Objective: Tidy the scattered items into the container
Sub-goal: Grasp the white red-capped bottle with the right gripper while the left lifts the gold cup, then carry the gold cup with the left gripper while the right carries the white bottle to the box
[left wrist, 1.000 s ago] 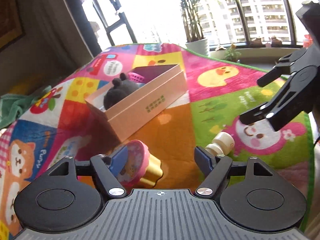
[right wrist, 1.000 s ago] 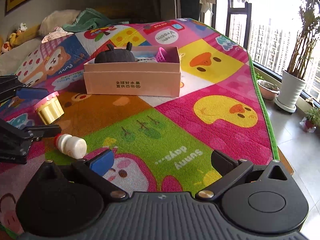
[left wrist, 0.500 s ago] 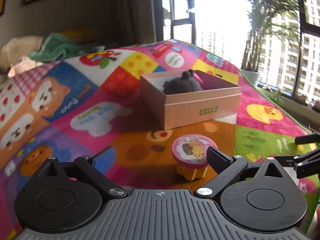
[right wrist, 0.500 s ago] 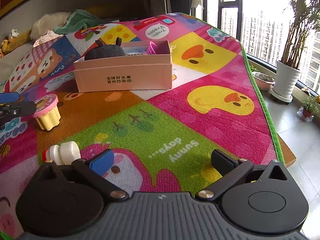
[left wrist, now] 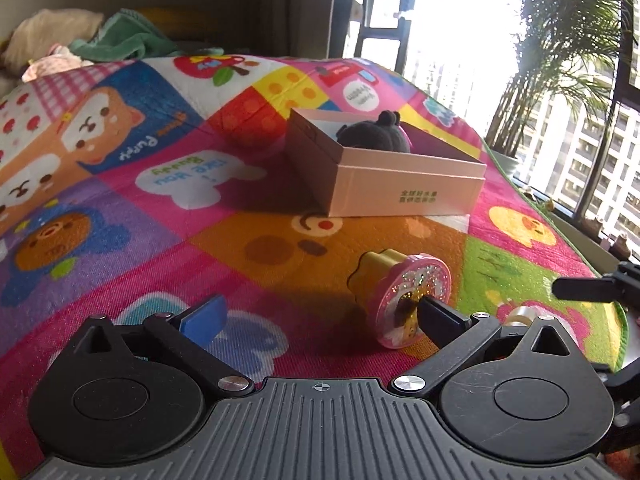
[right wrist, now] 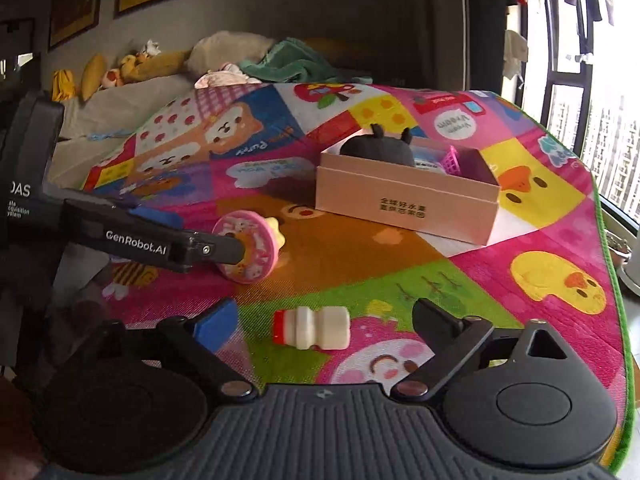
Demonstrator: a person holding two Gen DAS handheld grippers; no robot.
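A pink cardboard box (left wrist: 404, 194) (right wrist: 408, 206) sits on the play mat, holding a dark plush toy (left wrist: 374, 136) (right wrist: 380, 150) and a small pink basket (right wrist: 451, 159). A pink-and-yellow cupcake toy (left wrist: 404, 292) (right wrist: 250, 248) lies tipped on its side; my left gripper (left wrist: 320, 320) is open, its right finger touching the toy's pink top. A small white bottle with a red cap (right wrist: 312, 327) lies between the open fingers of my right gripper (right wrist: 326, 326). In the left wrist view the bottle (left wrist: 520, 314) is mostly hidden.
The colourful play mat (right wrist: 400, 272) ends at a green edge (right wrist: 618, 280) on the right. Cushions, soft toys and a green towel (right wrist: 288, 62) lie at the far end. A potted palm (left wrist: 560, 60) stands by the window.
The cupcake toy has tipped from upright onto its side against my left gripper's right finger. My right gripper has swung left and closed in, so the bottle now lies between its fingers.
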